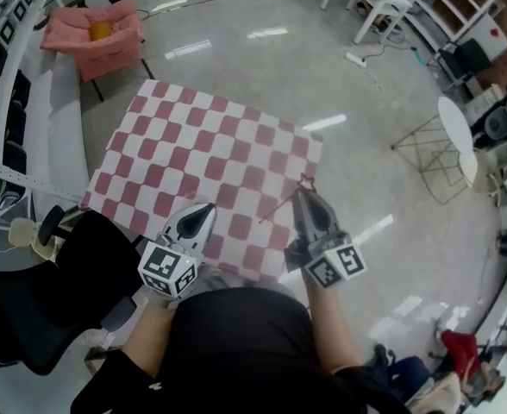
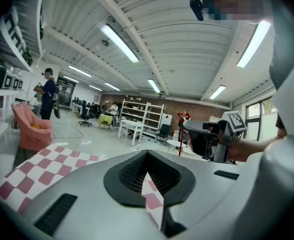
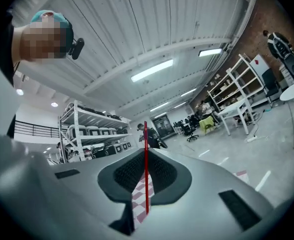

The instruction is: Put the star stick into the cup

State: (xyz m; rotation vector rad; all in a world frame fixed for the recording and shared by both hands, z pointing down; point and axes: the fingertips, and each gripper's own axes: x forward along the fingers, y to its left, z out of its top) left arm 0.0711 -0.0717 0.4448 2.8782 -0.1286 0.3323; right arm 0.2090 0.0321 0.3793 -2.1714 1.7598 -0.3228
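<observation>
One claw loaded, cup unseen.
Right gripper (image 1: 303, 193) is pinching the star stick (image 1: 281, 207); left gripper (image 1: 209, 207) is sitting shut, empty; hold firm.

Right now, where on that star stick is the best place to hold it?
The thin shaft of the star stick, pinched from both sides across its length, as the right gripper does. The star end is wider and pointed, likely harder to clamp.
</observation>
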